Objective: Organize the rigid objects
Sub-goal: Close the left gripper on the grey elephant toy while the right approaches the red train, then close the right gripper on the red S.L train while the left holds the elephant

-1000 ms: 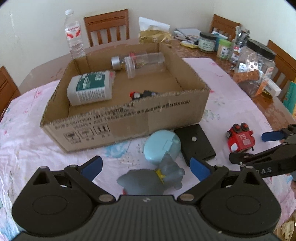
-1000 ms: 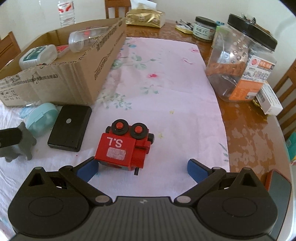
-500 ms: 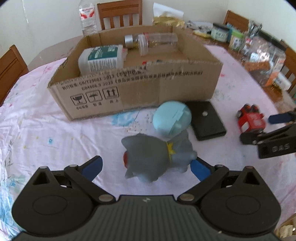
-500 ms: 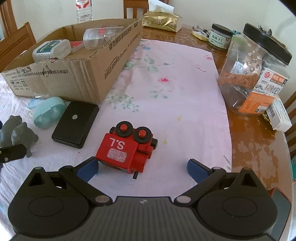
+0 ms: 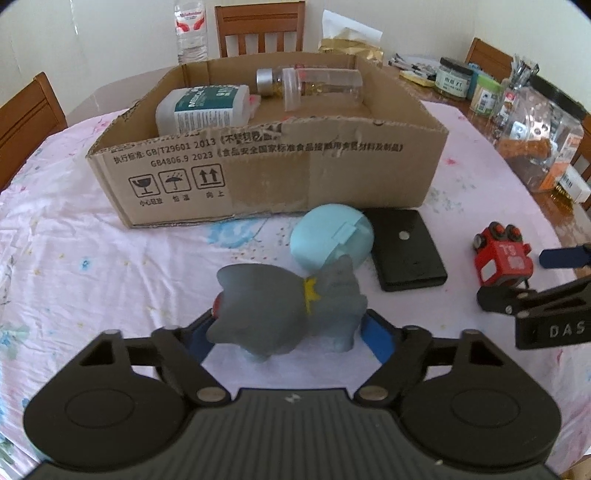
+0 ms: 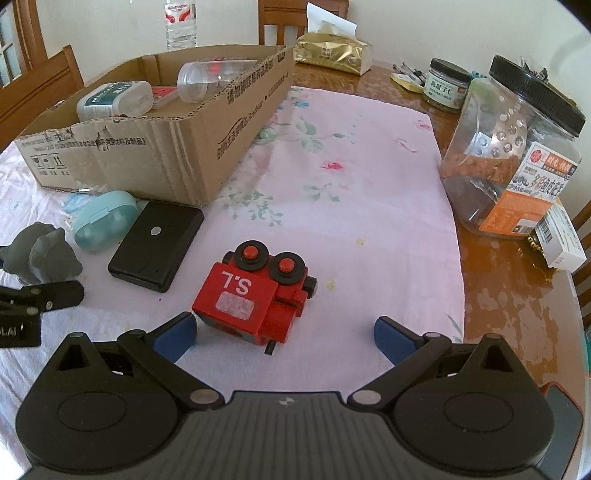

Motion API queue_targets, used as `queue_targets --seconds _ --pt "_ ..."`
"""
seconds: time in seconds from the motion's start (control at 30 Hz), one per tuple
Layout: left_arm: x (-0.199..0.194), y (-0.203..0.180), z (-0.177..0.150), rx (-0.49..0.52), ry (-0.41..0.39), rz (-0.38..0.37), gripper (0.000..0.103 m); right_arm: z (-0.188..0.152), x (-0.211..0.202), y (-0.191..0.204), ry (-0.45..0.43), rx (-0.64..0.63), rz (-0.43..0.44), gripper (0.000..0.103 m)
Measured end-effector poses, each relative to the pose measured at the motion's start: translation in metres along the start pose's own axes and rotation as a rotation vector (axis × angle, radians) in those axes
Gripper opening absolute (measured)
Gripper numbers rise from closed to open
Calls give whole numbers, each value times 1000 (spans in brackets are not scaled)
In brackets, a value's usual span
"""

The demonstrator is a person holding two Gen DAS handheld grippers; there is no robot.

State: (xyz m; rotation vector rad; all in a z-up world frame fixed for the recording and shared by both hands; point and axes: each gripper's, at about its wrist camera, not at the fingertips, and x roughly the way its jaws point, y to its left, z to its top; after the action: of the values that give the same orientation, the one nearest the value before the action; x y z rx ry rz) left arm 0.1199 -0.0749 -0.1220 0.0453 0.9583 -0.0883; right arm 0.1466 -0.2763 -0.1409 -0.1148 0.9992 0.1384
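Observation:
A grey toy figure [image 5: 280,306] stands on the pink cloth between the pads of my left gripper [image 5: 288,336]. The jaws are closing and both blue pads touch its sides. Behind it lie a teal round case [image 5: 328,236] and a flat black case [image 5: 406,251], in front of the open cardboard box [image 5: 258,173]. The box holds a white bottle [image 5: 203,107] and a clear jar [image 5: 321,85]. A red toy truck [image 6: 255,295] lies just ahead of my right gripper [image 6: 284,332], which is open, with the truck near its left finger.
A large clear jar with a black lid [image 6: 517,147] and a small white box [image 6: 561,240] stand on the bare wood at the right. A gold tissue pack [image 6: 332,51], small jars [image 6: 445,86] and a water bottle [image 5: 190,29] stand behind. Wooden chairs ring the table.
My left gripper dropped over the grey toy and its jaws came in from wide open to touch the toy's sides. The right gripper stayed put over the red truck.

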Motion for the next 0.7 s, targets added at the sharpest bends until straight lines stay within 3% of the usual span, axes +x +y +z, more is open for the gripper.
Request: queue_targets --seconds 0.07,0.27,0.37,0.6,0.7 --pt "0 0 1 -1 -9 4 73 0 -1 1 10 -2 3 103" --pt "-1 4 1 18 -3 0 73 -3 -10 11 -14 -5 63 100" --pt "-1 6 1 20 -1 -7 73 -2 -10 21 -32 -22 75 87" --pt "0 8 3 36 6 -18 73 7 -5 23 -61 0 56 77" --pt "0 8 5 40 6 -18 74 8 -4 23 -67 1 33 68"
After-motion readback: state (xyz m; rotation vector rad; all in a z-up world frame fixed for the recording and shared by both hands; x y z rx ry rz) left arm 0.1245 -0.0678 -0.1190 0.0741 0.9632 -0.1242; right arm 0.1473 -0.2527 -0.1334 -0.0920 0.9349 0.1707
